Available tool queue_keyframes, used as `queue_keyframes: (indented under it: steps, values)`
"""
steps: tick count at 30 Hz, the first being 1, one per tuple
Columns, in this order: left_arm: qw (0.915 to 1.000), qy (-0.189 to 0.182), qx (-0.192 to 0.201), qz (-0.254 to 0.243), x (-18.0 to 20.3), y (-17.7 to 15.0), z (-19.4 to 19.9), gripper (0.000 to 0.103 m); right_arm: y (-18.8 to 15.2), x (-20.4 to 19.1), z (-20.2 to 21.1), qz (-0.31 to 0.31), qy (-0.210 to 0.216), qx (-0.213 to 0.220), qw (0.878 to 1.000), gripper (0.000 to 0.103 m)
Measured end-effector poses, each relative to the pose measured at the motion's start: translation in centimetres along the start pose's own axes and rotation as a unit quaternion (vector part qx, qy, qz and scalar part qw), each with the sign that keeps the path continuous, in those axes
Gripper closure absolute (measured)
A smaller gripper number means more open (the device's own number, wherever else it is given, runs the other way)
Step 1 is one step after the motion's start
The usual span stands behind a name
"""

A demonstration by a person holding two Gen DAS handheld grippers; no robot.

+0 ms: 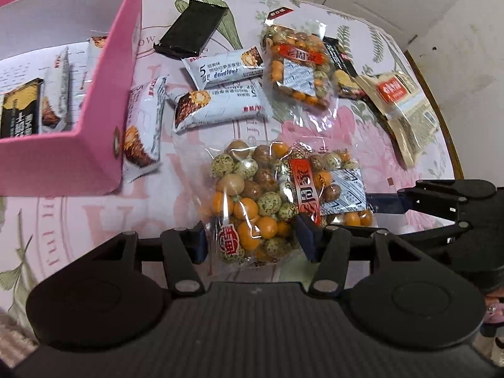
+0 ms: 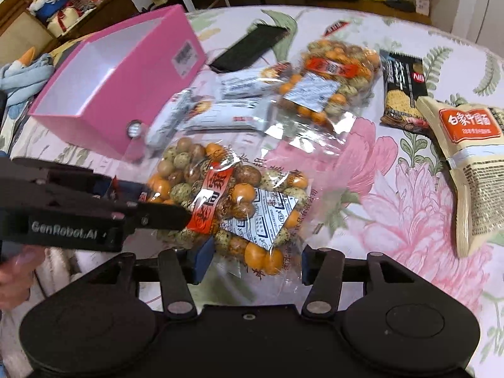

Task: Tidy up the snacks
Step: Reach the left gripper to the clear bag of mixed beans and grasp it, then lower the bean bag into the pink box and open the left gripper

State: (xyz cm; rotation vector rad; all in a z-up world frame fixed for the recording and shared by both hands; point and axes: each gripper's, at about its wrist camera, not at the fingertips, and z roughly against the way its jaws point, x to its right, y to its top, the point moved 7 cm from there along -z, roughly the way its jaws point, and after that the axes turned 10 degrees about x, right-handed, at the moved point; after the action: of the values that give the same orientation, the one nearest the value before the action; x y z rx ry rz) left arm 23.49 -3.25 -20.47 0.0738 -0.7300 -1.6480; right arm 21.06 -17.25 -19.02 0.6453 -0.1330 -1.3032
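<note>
A clear bag of coated peanuts (image 1: 271, 195) with a red label lies on the flowered tablecloth, also in the right wrist view (image 2: 230, 201). My left gripper (image 1: 252, 241) stands around its near end, fingers on either side of the bag, seemingly closed on it. My right gripper (image 2: 252, 263) is open around the bag's other end; its fingers (image 1: 387, 204) show at the right of the left wrist view. The left gripper (image 2: 148, 208) enters the right wrist view from the left. A pink box (image 1: 104, 72) holds several snack bars (image 1: 53, 91).
A second peanut bag (image 1: 296, 66), white wafer packs (image 1: 220, 107), a black packet (image 1: 192, 28), a black noodle pack (image 2: 403, 91) and a beige noodle pack (image 2: 472, 160) lie on the table. The table's edge (image 1: 438, 104) curves at the right.
</note>
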Motion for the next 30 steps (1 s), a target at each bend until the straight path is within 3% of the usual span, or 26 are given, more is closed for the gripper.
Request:
queue_keyframes:
  steps: [2,14,23,30]
  values:
    - [0.9999,-0.002,-0.01,-0.005,0.1,-0.5,0.9,0.05,-0.7,-0.7,0.9,-0.006,-0.005,0.005,1.0,0.044]
    - [0.9987,-0.001,0.02,-0.048,0.4,-1.3,9.0,0.05,-1.1,-6.3,6.0,0.002,-0.017,0.034,0.999,0.046]
    - [0.9965,-0.004,0.064,-0.054,-0.7,0.7,15.1,0.05,1.6,-10.6,9.9,0.046,-0.015,0.065,0.997,0.046]
    - [0.9926,0.028,0.106,-0.052,-4.0,2.7,18.7,0.05,4.7,-14.4,9.8,0.083,0.008,0.094,0.992,0.046]
